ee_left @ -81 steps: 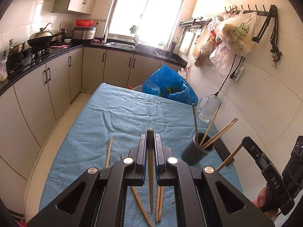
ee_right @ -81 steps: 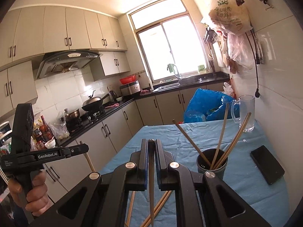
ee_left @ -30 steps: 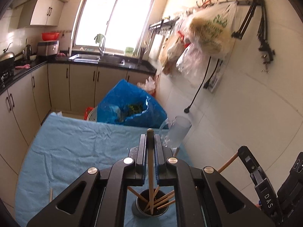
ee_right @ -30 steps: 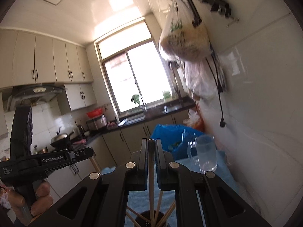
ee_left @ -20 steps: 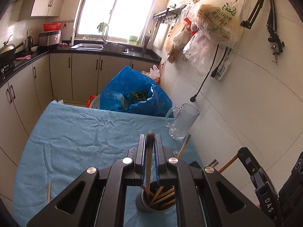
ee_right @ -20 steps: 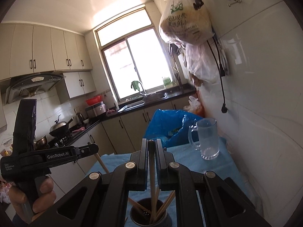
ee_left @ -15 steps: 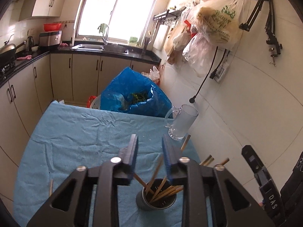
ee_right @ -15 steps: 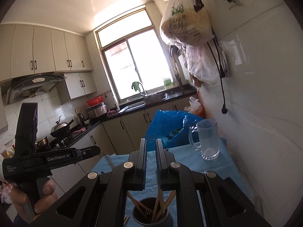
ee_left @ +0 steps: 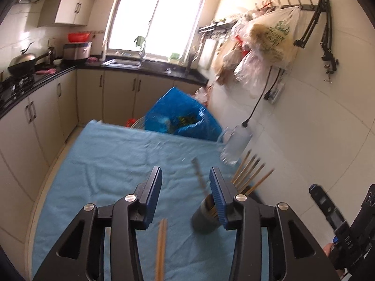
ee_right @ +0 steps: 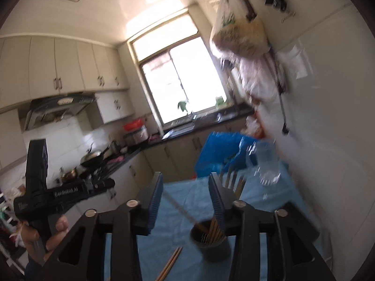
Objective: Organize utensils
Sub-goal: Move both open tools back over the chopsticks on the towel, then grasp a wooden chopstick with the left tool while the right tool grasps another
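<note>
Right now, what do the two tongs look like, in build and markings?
Both match: black angular linkage arms with triangular cut-outs and silver pivot bolts, ending in flat fingers faced with ribbed blue pads. The left tongs show, in the right wrist view, a black handle lettered GenRobot.AI in white. The right tongs show, in the left wrist view, a black handle lettered DAS. No cables or sleeves visible.
</note>
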Tool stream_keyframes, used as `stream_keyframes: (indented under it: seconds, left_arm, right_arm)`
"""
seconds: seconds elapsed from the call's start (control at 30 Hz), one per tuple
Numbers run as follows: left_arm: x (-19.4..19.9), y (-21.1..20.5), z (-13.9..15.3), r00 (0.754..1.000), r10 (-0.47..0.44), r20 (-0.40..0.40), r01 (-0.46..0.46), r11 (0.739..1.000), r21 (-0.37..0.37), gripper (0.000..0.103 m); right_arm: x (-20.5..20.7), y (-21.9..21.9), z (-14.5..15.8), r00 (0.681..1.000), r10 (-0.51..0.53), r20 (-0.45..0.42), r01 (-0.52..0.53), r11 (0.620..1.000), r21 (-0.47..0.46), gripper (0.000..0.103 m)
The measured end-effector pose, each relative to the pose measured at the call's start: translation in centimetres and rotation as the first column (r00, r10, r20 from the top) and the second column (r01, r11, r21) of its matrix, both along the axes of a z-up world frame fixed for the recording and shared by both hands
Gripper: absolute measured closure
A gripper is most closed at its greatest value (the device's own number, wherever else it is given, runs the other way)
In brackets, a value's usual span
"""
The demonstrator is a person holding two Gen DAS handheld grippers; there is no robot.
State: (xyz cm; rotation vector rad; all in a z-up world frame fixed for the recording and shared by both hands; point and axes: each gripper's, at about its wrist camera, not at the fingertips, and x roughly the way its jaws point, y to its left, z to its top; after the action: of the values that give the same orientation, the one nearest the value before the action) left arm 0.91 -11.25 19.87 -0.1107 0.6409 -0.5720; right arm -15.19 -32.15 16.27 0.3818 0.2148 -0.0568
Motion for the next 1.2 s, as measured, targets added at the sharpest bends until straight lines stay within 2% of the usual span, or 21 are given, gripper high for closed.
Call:
stream_keyframes:
  seconds: [0.13,0.27,0.37,0.5,0.7,0.8,0.87,0.9,0.97,1.03,1.07,1.2]
  left_arm:
    - [0.3,3.5,-3.8,0.994,0.058,-0.093,-0.056,0.998,0.025,0.062]
    - [1.6,6.4,-8.5,0.968,0.121,-0.221,-0.11,0.992,0.064,0.062]
    - [2.9,8.0,-12.3,0.935,0.167,-0.314,-0.14,0.985,0.105,0.062]
    - [4.8,8.9,-15.7,0.895,0.19,-0.405,-0.152,0.981,0.123,0.062]
    - [7.2,7.4,-19.1,0.857,0.217,-0.467,-0.142,0.971,0.191,0.062]
    - [8.0,6.3,-20.9,0.841,0.242,-0.483,-0.134,0.96,0.247,0.066]
    - [8.4,5.9,-21.8,0.836,0.242,-0.492,-0.125,0.958,0.258,0.069]
    - [8.4,5.7,-21.9,0.843,0.249,-0.477,-0.13,0.954,0.269,0.069]
    - [8.4,5.2,-21.9,0.852,0.268,-0.45,-0.133,0.942,0.309,0.078]
    - [8.3,5.3,-22.1,0.853,0.275,-0.443,-0.14,0.939,0.315,0.093]
    - [8.1,5.5,-22.2,0.855,0.279,-0.437,-0.142,0.937,0.321,0.096]
    - [6.9,7.1,-22.2,0.853,0.257,-0.455,-0.131,0.948,0.288,0.096]
  right_arm:
    - [1.2,2.6,-3.5,0.991,0.062,-0.116,-0.064,0.998,-0.014,0.058]
    - [2.8,4.3,-7.2,0.966,0.105,-0.238,-0.104,0.994,0.018,0.058]
    - [3.9,5.0,-9.3,0.943,0.109,-0.314,-0.105,0.994,0.028,0.058]
    - [4.4,5.4,-10.6,0.927,0.122,-0.355,-0.114,0.993,0.043,0.058]
    - [4.4,5.2,-10.9,0.924,0.109,-0.367,-0.104,0.994,0.032,0.058]
    - [4.5,5.1,-10.9,0.922,0.106,-0.373,-0.1,0.994,0.033,0.058]
    - [4.5,5.1,-11.0,0.919,0.109,-0.378,-0.102,0.994,0.041,0.058]
    - [4.7,5.1,-11.1,0.917,0.116,-0.382,-0.106,0.993,0.047,0.058]
    - [5.0,5.2,-11.2,0.911,0.126,-0.392,-0.114,0.992,0.054,0.058]
    - [5.7,5.6,-11.2,0.902,0.153,-0.404,-0.139,0.988,0.066,0.06]
    - [6.0,5.9,-11.3,0.898,0.162,-0.409,-0.148,0.987,0.066,0.062]
    - [8.7,7.9,-12.0,0.856,0.211,-0.471,-0.204,0.977,0.068,0.075]
